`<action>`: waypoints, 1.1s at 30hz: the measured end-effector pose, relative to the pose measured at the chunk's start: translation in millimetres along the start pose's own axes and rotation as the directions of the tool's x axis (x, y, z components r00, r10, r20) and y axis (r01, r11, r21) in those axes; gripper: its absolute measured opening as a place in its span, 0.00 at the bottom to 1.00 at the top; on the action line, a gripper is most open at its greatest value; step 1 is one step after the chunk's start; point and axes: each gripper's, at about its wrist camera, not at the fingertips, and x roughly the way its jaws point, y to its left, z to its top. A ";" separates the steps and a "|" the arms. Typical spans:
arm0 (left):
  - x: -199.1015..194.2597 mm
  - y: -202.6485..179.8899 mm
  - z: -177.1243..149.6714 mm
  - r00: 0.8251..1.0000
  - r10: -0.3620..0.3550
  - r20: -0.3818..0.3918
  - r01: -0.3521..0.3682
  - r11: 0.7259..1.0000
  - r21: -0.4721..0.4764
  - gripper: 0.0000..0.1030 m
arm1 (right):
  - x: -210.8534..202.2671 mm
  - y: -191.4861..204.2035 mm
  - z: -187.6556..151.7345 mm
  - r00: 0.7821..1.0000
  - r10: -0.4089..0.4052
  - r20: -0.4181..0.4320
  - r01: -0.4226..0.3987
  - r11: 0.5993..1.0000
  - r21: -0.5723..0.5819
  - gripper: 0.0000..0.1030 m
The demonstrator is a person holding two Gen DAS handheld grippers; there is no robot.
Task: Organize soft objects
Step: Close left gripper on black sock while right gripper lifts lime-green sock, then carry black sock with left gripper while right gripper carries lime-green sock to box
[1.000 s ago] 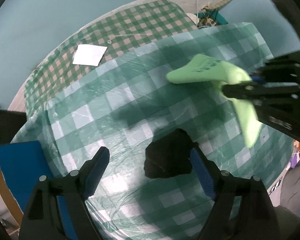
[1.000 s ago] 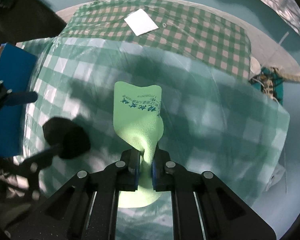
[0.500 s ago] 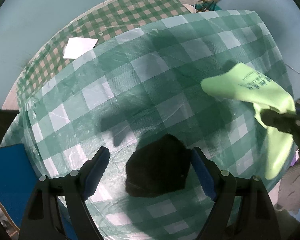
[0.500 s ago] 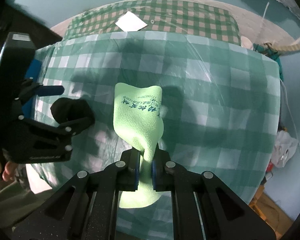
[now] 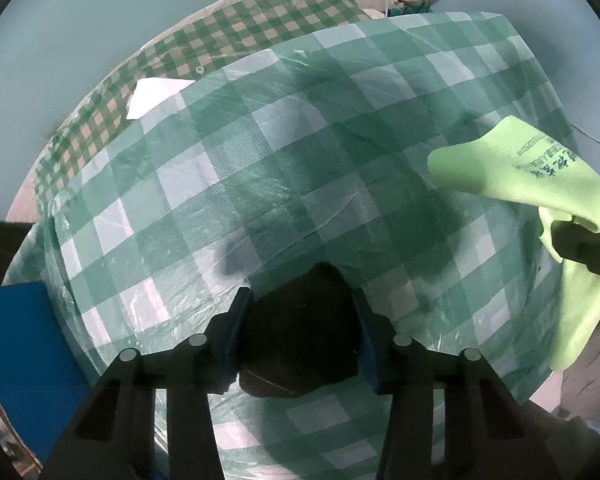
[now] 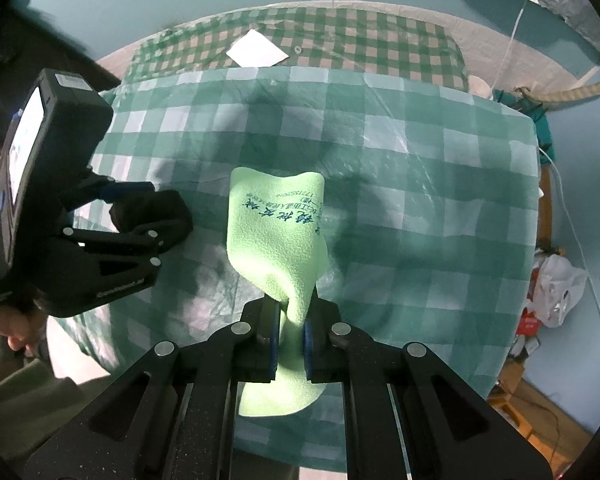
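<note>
One black cloth (image 5: 300, 344) lies near the counter's (image 5: 340, 128) front edge, between the closing jaws of the left gripper (image 5: 300, 336). The right gripper (image 6: 288, 344) is clamped on one light green cloth (image 6: 276, 236), held above the counter.

Right tool (image 6: 288, 340) pinching green cloth (image 6: 276, 236); left tool (image 6: 148, 216) closing on dark bundle (image 6: 152, 216), possibly sock.

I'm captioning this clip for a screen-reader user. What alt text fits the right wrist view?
The right gripper pinches a light green cloth with printed blue lettering, hanging above a table with a green checked cover. At left, the left gripper points down, jaws closing around a black soft object. A white paper square lies at the far side.
</note>
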 end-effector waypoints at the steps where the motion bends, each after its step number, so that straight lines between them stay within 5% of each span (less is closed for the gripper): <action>1: -1.5 0.0 -1.6 1.000 0.003 0.003 -0.003 1.000 -0.002 0.45 | -2.1 1.4 -0.7 1.000 -0.001 0.002 0.001 1.000 -0.002 0.08; 22: -90.1 28.4 -55.9 0.987 0.081 0.137 -0.072 0.995 -0.071 0.45 | -48.6 49.1 11.8 0.999 0.014 0.050 -0.009 0.995 -0.101 0.08; 33: -130.4 68.0 -89.7 0.980 0.112 0.167 -0.080 0.979 -0.185 0.45 | -68.9 81.6 19.9 0.997 0.048 0.067 -0.035 0.983 -0.179 0.08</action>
